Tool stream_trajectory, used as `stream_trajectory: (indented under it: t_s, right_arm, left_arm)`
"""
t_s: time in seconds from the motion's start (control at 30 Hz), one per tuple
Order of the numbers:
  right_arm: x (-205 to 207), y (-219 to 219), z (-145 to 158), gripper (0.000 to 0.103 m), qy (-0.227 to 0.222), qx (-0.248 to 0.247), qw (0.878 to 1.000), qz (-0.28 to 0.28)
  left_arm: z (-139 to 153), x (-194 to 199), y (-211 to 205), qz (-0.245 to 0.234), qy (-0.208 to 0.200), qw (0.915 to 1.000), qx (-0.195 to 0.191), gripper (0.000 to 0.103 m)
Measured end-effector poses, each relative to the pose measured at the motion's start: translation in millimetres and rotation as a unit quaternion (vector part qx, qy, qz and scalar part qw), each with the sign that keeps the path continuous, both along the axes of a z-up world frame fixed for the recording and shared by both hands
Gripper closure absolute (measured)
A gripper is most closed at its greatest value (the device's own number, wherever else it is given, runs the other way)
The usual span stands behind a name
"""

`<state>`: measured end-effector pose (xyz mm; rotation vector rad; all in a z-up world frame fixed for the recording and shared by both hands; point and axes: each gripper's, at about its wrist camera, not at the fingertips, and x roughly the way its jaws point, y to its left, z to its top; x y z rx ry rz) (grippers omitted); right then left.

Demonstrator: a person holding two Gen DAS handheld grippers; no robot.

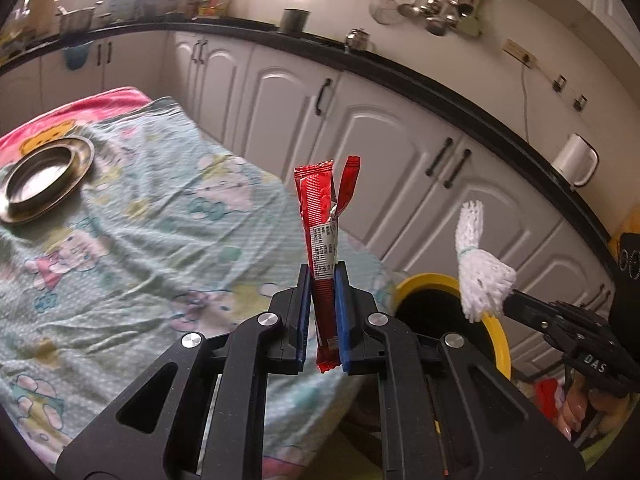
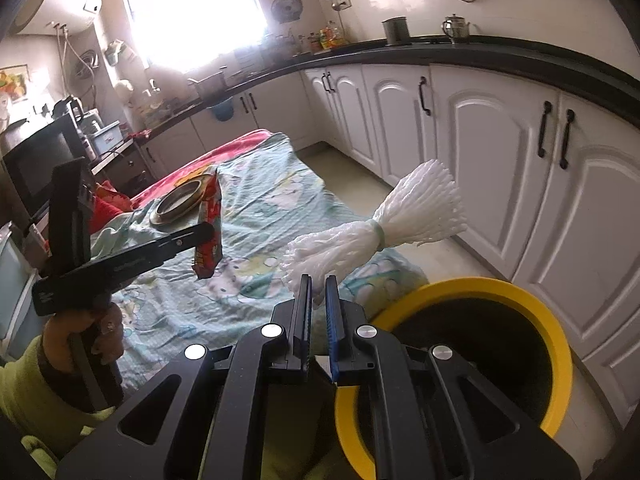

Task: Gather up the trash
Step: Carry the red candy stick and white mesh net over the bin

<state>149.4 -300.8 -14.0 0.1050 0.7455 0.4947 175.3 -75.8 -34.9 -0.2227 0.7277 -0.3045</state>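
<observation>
Red wrapper point(image 1: 322, 248): long, narrow foil sachet, glossy red with a white printed panel on its middle; top torn open, one strip bent aside. Stands upright, its lower part clamped between blue pads, its bottom end sticking out below them; held in the air over the edge of the bed.
White foam net point(image 2: 372, 236): soft mesh sleeve, bunched and cinched at the middle by a pale green band, both ends fanned out. Lies slanted, its near end pinched between blue pads; held up just beside the bin.
Bin point(image 2: 560, 344): round, yellow rim, black inside; upright on the floor beside the bed, mouth open.
</observation>
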Motion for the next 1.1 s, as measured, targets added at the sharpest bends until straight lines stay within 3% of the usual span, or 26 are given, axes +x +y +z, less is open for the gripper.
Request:
stream_trajectory:
  t_s: [0.5,1.1]
  right_arm:
    - [-19.9,-54.2,-21.3,0.096,0.017,-0.023,0.998,-0.052]
    - [-44.5,-95.3,-54.8,0.096,0.052,-0.044,0.995,-0.072]
  left_arm:
    - [-3.7,-11.1,-71.9,-0.080,0.001,0.9963,0.031,0.096]
    - [-27.6,-24.2,-140.1,-0.155,0.019,0.9854,0.068,0.096]
